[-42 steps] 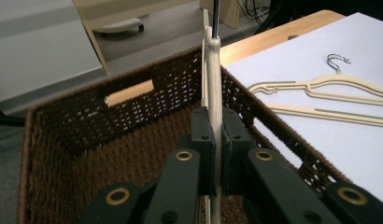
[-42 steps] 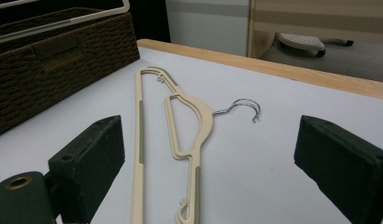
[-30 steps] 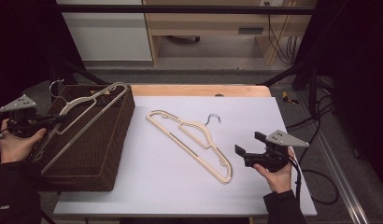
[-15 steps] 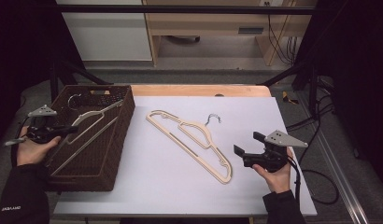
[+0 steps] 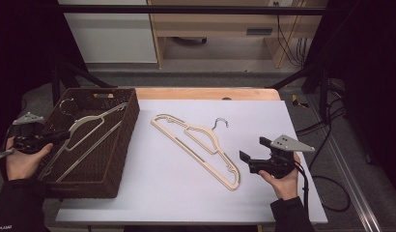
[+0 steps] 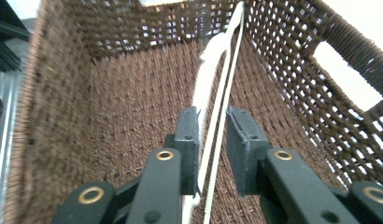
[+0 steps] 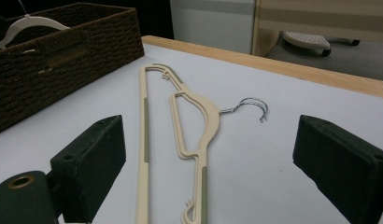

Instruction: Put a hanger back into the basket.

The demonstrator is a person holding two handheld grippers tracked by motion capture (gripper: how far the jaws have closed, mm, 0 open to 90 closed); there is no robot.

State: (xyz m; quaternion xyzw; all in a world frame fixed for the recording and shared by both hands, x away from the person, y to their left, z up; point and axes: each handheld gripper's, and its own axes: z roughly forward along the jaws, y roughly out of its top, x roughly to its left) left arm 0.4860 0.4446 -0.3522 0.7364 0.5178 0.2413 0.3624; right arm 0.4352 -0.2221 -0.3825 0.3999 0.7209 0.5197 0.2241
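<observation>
L tongs [image 6: 212, 140] slightly open round hanger [image 5: 82, 133] in basket [image 5: 123, 145]; R tongs [image 7: 208, 172] wide open, empty.

From above the person's side, the high view looks forward and down across the whole white table [image 5: 186, 193], the brown basket [image 5: 123, 140] at its left edge; the left gripper view sits close inside that basket [image 6: 110, 107], facing along its woven floor to the far wall. The right gripper view rides low over the table [image 7: 283, 149], looking across it at the cream hanger [image 7: 199, 126], near; it shares this hanger [image 5: 205, 145] and the basket [image 7: 63, 60] with the high view.
</observation>
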